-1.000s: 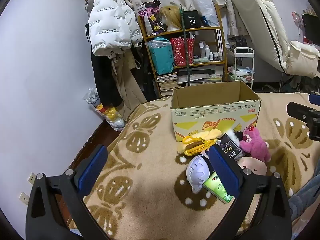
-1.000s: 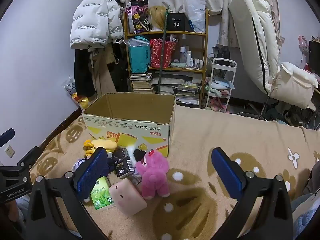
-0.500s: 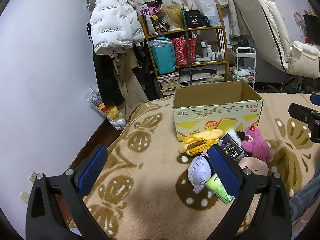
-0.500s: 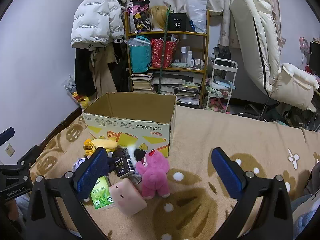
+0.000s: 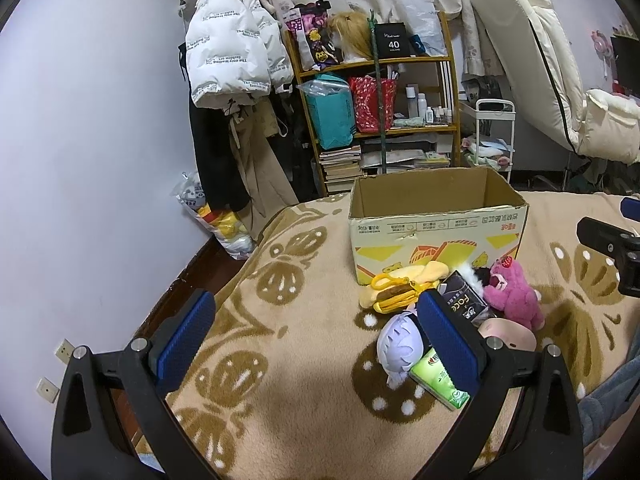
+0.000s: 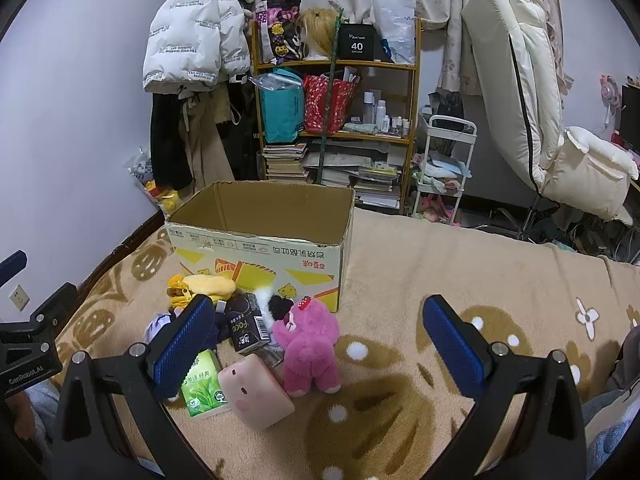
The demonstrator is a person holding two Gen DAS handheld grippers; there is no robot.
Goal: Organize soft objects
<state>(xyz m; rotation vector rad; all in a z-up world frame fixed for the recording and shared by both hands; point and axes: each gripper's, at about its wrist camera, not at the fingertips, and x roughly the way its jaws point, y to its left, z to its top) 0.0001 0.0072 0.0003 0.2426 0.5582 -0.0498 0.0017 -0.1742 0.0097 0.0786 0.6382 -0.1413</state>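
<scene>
Bedroom: cluttered, with a wooden shelf (image 6: 336, 120) of bags and books against the far wall, a white puffer jacket (image 6: 192, 40) hanging left of it, and a cream mattress (image 6: 516, 76) leaning at the right.
Surface: a tan blanket (image 6: 420, 264) with brown butterfly shapes covered the bed.
Box: an open cardboard box (image 6: 264, 248) stood ahead of both grippers, seemingly empty, though its floor was hidden.
Soft objects: a pile lay against the box's near wall, with the pink plush bear (image 6: 308, 344), a pink squishy block (image 6: 256, 396), a green tissue pack (image 6: 202, 390), a black Face tissue pack (image 6: 246, 326), a yellow plush (image 6: 208, 286) and a lavender plush (image 5: 400, 346).
Left gripper (image 5: 316, 346): jaws wide apart, holding nothing; the pile lay beside and behind its right jaw.
Right gripper (image 6: 316, 352): jaws wide apart, empty; the bear sat between them, nearer the left jaw, upright with its back to the camera.
Key relation: the bear lay directly ahead of the right gripper, so that hand seemed better placed to take it first.
</scene>
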